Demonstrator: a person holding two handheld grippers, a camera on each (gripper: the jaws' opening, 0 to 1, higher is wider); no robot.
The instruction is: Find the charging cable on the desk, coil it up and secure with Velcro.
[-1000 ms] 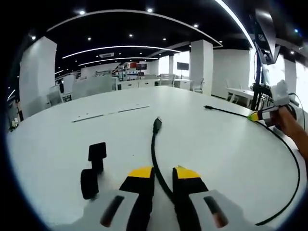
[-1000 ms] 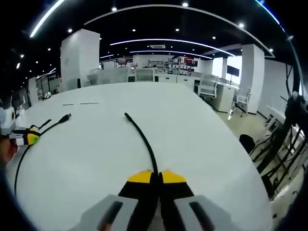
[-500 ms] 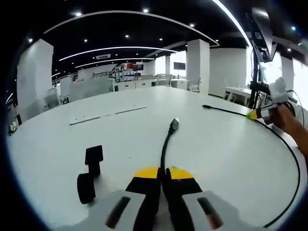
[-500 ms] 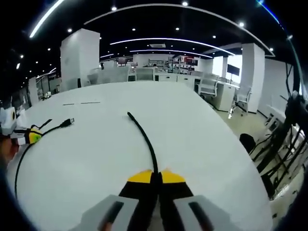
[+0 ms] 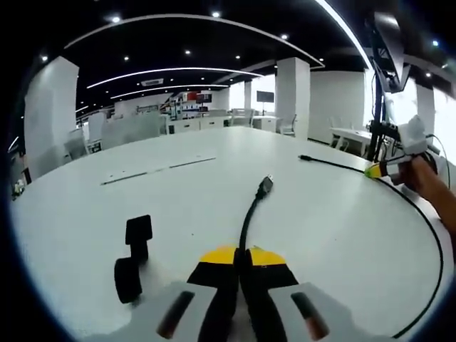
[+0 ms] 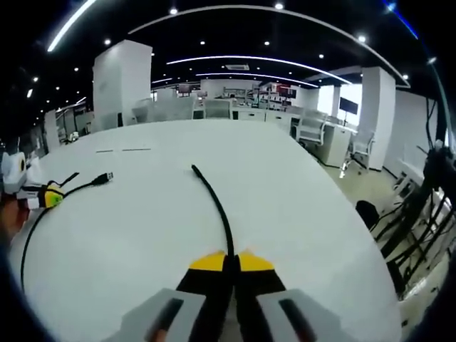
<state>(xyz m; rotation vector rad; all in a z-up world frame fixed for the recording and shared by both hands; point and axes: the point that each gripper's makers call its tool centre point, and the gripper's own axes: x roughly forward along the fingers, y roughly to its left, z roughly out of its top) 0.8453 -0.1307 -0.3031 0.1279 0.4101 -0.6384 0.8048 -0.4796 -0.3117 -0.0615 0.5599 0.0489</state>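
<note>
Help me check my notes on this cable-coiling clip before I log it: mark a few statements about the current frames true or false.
1. The left gripper is shut on the charging cable. True.
2. The right gripper is open, with nothing between its fingers. False: its fingers are closed on the cable, which runs out ahead of them across the desk.
3. The cable's USB plug points away from the left gripper. True.
4. The black Velcro strap is already wrapped around the cable. False: it lies on the desk apart from the cable, which is not yet coiled.
5. The cable is white. False: it is black.
</note>
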